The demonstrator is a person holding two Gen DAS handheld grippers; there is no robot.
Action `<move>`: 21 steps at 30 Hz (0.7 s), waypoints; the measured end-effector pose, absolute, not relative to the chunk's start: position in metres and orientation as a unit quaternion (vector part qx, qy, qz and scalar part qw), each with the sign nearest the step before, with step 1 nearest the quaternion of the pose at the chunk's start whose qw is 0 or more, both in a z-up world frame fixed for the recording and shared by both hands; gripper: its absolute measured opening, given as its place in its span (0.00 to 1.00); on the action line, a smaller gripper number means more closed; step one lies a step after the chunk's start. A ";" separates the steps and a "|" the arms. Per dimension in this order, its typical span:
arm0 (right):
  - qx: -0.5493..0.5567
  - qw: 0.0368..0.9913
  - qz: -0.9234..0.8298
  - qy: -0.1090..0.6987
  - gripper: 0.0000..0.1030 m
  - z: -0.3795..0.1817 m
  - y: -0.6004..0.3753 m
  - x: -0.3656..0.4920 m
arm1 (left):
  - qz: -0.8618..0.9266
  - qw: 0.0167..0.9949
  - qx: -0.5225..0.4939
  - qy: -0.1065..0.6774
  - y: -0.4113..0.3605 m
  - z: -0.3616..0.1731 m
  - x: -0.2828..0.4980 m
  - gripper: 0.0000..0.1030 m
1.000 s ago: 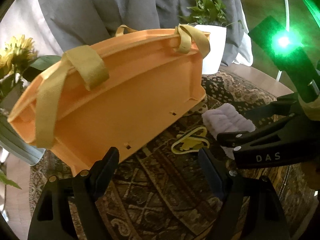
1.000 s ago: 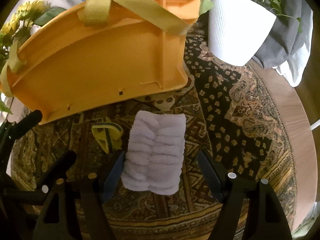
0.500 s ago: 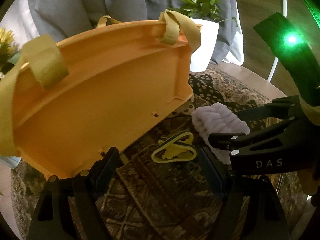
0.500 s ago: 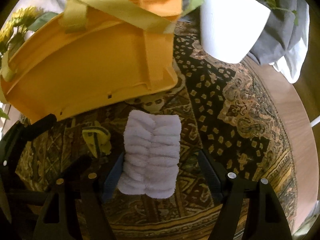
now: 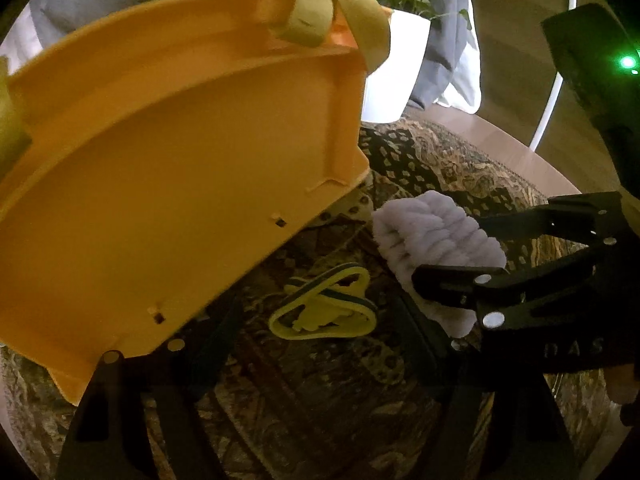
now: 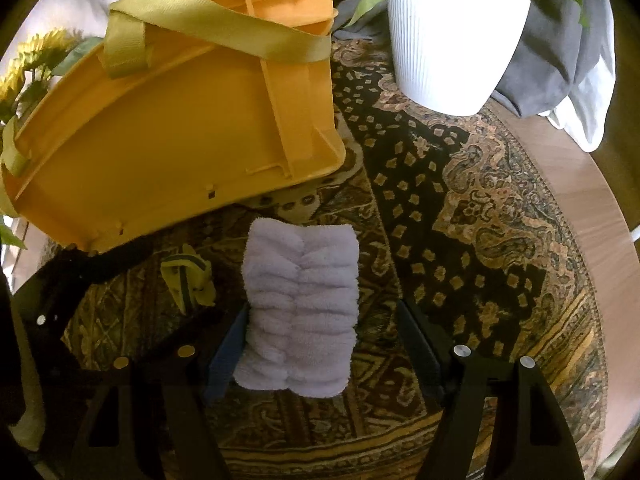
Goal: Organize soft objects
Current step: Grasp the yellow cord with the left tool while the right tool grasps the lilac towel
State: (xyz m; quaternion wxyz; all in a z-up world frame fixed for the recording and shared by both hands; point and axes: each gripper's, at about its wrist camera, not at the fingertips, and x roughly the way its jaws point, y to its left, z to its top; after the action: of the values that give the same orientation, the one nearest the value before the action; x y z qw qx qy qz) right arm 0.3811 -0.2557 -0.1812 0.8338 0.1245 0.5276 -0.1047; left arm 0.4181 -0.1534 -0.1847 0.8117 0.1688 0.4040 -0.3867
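Presently, the folded towel (image 6: 300, 312) is laid on the rug (image 6: 480, 240), long axis along the right gripper (image 6: 320, 340), whose spread jaws straddle it, the left-side finger (image 6: 226, 350) touching. The left gripper (image 5: 316, 344) is held wide, empty.

**Soft items lying beside an orange basket on a patterned rug**

A folded lavender towel (image 6: 300, 308), thick and ribbed in plush rows, is lying flat on the patterned rug (image 6: 460, 216), its short end pointing toward an orange plastic basket (image 6: 168, 136). The basket, fitted with olive-yellow webbing handles (image 6: 216, 32), is sitting tilted, its smooth outer wall facing the cameras. Just left of the towel, a small yellow strap (image 5: 324, 312) edged in dark green is lying crumpled in loops on the rug, apart from both towel and basket.
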 end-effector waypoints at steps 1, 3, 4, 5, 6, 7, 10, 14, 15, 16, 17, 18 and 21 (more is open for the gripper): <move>0.126 0.834 -0.104 0.528 0.71 -0.181 -0.256 0.381 | -0.385 0.812 0.169 0.405 -0.154 -0.186 0.419 0.67; 0.131 0.834 -0.103 0.526 0.69 -0.182 -0.256 0.380 | -0.376 0.811 0.168 0.415 -0.156 -0.189 0.423 0.59; 0.133 0.835 -0.101 0.525 0.67 -0.182 -0.256 0.380 | -0.376 0.809 0.164 0.420 -0.156 -0.190 0.425 0.54; 0.135 0.835 -0.099 0.524 0.66 -0.182 -0.256 0.380 | -0.378 0.807 0.158 0.426 -0.156 -0.191 0.426 0.53; 0.136 0.836 -0.097 0.522 0.64 -0.181 -0.256 0.380 | -0.376 0.808 0.155 0.427 -0.156 -0.192 0.426 0.53; 0.137 0.837 -0.095 0.522 0.60 -0.181 -0.255 0.381 | -0.373 0.810 0.156 0.425 -0.156 -0.191 0.424 0.52; 0.143 0.839 -0.085 0.519 0.49 -0.181 -0.254 0.380 | -0.371 0.811 0.155 0.425 -0.154 -0.190 0.422 0.51; 0.142 0.842 -0.079 0.514 0.41 -0.178 -0.251 0.381 | -0.360 0.817 0.154 0.423 -0.149 -0.187 0.417 0.51; 0.143 0.842 -0.077 0.514 0.40 -0.178 -0.250 0.381 | -0.357 0.819 0.152 0.423 -0.147 -0.185 0.416 0.51; 0.145 0.843 -0.076 0.513 0.40 -0.177 -0.250 0.381 | -0.353 0.821 0.149 0.424 -0.145 -0.184 0.415 0.51; 0.148 0.843 -0.075 0.512 0.39 -0.175 -0.250 0.380 | -0.350 0.823 0.145 0.424 -0.144 -0.182 0.414 0.51; 0.149 0.844 -0.075 0.510 0.38 -0.173 -0.250 0.380 | -0.348 0.825 0.141 0.423 -0.142 -0.180 0.414 0.51; 0.146 0.847 -0.072 0.506 0.36 -0.167 -0.247 0.376 | -0.339 0.833 0.125 0.419 -0.134 -0.171 0.411 0.51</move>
State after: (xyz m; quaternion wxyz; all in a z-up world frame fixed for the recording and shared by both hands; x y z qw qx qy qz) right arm 0.3759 -0.2473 -0.1674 0.8473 0.1460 0.5056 -0.0724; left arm 0.4114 -0.1342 -0.1710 0.8332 0.1250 0.4189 -0.3387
